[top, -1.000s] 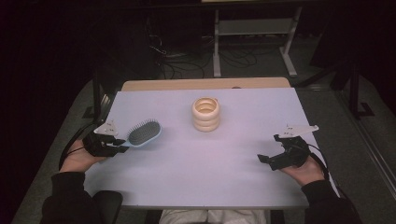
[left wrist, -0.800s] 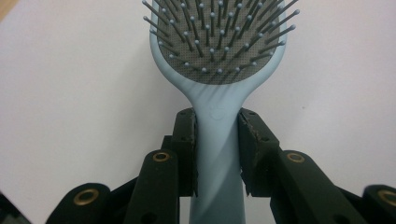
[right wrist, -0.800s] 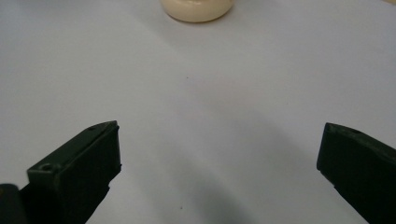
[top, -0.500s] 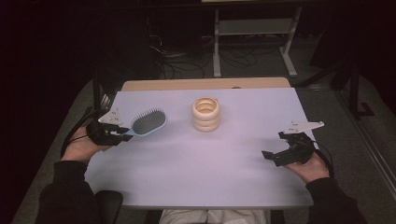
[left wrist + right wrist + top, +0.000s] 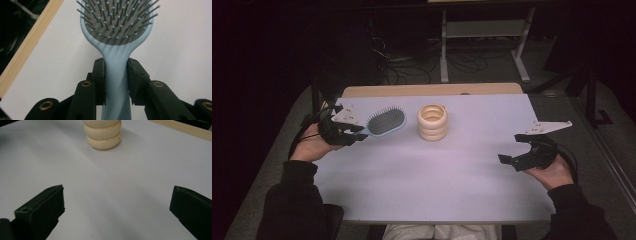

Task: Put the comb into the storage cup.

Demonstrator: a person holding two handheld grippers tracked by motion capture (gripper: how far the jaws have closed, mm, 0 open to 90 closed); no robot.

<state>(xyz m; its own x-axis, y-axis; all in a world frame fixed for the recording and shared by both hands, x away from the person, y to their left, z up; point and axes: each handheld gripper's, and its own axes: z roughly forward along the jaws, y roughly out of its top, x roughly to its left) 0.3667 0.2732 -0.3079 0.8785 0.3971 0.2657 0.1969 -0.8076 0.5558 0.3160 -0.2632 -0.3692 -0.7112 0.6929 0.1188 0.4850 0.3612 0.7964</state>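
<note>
high view: left gripper (image 5: 346,131) pinches the handle of the pale blue hairbrush (image 5: 385,121), bristles up, the brush head just left of the cream ribbed holder (image 5: 432,121). brush looks lifted off the white table top (image 5: 422,175); i can't tell by how much. right gripper (image 5: 526,152) sits well right of the holder and nearer the person, jaws spread, nothing between them.

left gripper view: pads (image 5: 100,75) press both sides of the brush neck (image 5: 116,65), just below the bristle pad. grip looks square and centred. judgement: good hold for carrying; keep the wrist level so the head doesn't swing.

right gripper view: jaws wide apart over bare table, holder (image 5: 102,133) ahead.

room: open table between holder and right gripper. wooden back edge (image 5: 432,90) lies close behind the holder, table's left edge close under the left hand. judgement: safest travel is inward, toward the holder.
</note>
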